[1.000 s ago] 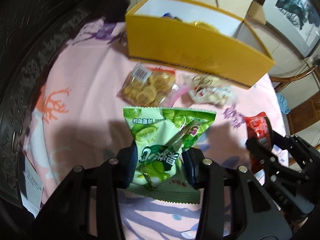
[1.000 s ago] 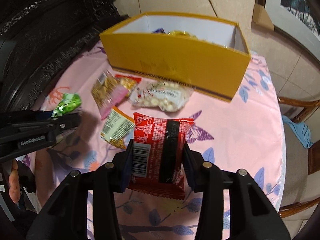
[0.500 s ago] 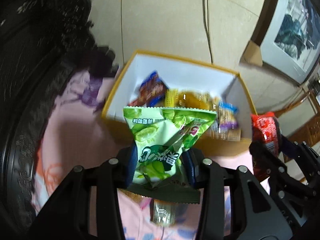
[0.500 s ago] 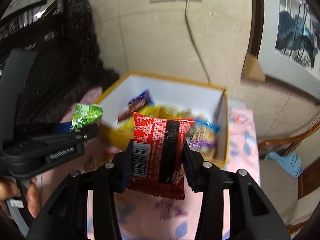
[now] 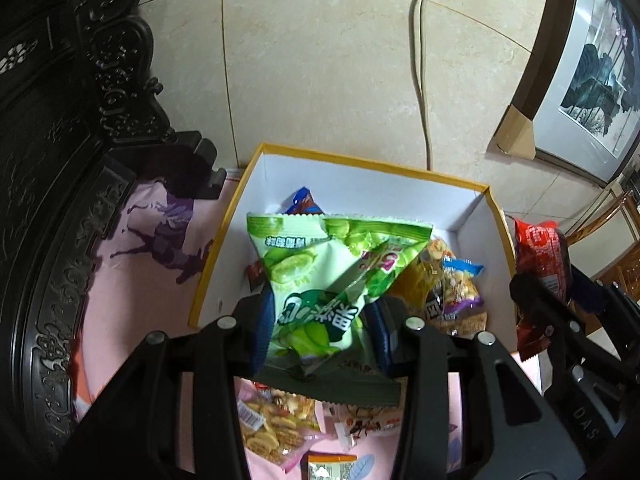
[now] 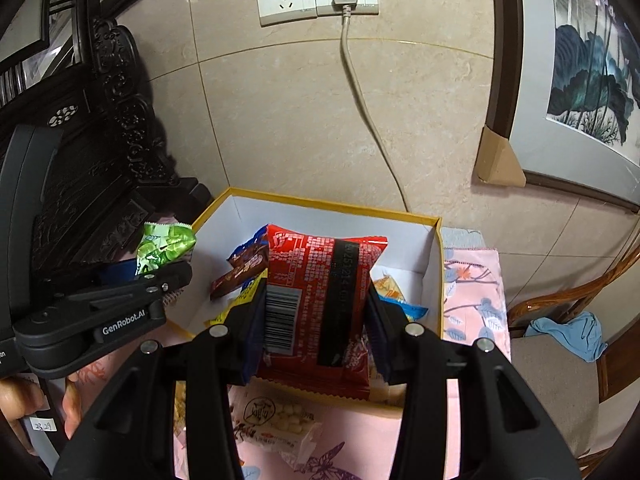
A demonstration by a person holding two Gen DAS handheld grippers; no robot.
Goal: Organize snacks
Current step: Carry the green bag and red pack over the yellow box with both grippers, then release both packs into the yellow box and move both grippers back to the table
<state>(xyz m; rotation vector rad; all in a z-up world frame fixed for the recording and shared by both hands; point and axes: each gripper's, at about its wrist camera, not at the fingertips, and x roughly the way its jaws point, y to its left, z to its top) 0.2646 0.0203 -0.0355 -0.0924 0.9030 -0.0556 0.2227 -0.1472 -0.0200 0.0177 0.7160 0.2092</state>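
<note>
Above the yellow box (image 5: 486, 192), we hold both grippers clamped, left gripper (image 5: 320, 332) on the green packet (image 5: 320, 272), right gripper (image 6: 316, 328) on the red packet (image 6: 316, 280), and should probably lower before releasing.

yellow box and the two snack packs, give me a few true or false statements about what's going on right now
1. The left gripper is shut on the green snack pack. True.
2. The yellow box has nothing in it. False: several wrapped snacks already lie inside.
3. The right gripper holds the red snack pack over the box. True.
4. The red snack pack has already been dropped into the box. False: the jaws are shut on it, above the box.
5. No snacks are left on the pink tablecloth. False: a biscuit pack and a pack of white candies lie in front of the box.
</note>
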